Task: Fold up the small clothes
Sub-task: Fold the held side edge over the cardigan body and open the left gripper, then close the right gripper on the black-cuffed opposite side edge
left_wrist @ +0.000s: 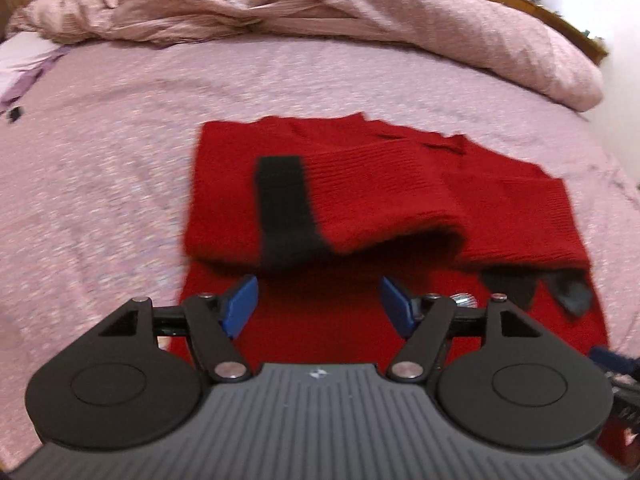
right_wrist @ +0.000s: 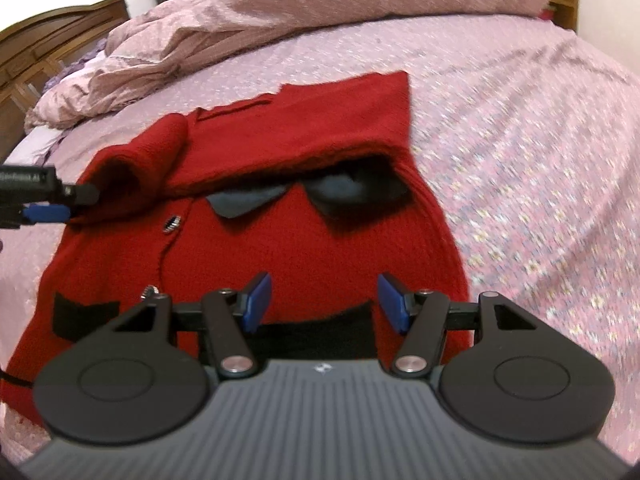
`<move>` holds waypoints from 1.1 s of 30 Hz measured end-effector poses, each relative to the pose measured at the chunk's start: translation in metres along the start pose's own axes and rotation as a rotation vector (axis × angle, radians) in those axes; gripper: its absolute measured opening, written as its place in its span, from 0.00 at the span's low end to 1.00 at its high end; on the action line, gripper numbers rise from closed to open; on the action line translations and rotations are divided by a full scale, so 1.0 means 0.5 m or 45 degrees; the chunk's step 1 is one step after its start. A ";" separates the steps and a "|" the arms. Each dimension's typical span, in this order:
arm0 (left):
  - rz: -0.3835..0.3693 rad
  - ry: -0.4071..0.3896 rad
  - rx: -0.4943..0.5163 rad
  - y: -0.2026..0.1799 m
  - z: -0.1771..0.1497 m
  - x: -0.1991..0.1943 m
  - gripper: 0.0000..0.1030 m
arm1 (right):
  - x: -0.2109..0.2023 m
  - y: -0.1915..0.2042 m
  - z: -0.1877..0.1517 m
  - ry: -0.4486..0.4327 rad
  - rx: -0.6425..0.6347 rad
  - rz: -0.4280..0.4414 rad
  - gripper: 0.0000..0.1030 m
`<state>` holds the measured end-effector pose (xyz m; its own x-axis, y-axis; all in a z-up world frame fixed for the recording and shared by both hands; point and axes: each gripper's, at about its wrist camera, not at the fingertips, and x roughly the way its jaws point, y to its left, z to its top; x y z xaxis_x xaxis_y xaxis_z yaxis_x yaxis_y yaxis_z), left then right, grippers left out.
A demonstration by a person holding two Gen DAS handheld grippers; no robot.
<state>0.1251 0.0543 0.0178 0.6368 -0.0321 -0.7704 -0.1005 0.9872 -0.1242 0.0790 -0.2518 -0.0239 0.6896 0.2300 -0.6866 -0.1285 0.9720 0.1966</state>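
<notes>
A red knit cardigan lies on the pink bedspread with its sleeves folded over the chest. One sleeve ends in a black cuff. A grey collar and metal buttons show below the folded sleeves. My left gripper hovers open over the red knit just short of the cuffed sleeve, with nothing between its blue pads. It also shows at the left edge of the right wrist view as the left gripper beside the rolled sleeve. My right gripper stands open above a black pocket trim, holding nothing.
A crumpled pink duvet is heaped along the far side of the bed. A wooden headboard stands behind it. A small black item lies at the left edge. Flat bedspread stretches around the cardigan.
</notes>
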 end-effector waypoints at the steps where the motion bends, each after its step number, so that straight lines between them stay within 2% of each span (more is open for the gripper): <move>1: 0.027 0.000 -0.002 0.010 -0.005 -0.001 0.72 | 0.001 0.010 0.005 -0.003 -0.021 0.008 0.59; 7: 0.120 0.014 -0.048 0.060 -0.025 0.002 0.73 | 0.020 0.079 0.039 -0.022 -0.152 0.062 0.59; 16: 0.161 0.033 -0.103 0.106 -0.038 0.008 0.73 | 0.072 0.213 0.102 -0.058 -0.415 0.116 0.59; 25: 0.168 0.035 -0.111 0.117 -0.040 0.018 0.74 | 0.129 0.332 0.138 -0.113 -0.742 0.057 0.59; 33: 0.170 0.040 -0.129 0.130 -0.038 0.031 0.74 | 0.163 0.403 0.137 -0.161 -0.992 0.030 0.59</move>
<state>0.1141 0.1152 -0.0141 0.5886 0.0918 -0.8032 -0.2602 0.9622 -0.0808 0.1582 -0.0406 0.0075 0.7502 0.2894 -0.5945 -0.5741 0.7311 -0.3687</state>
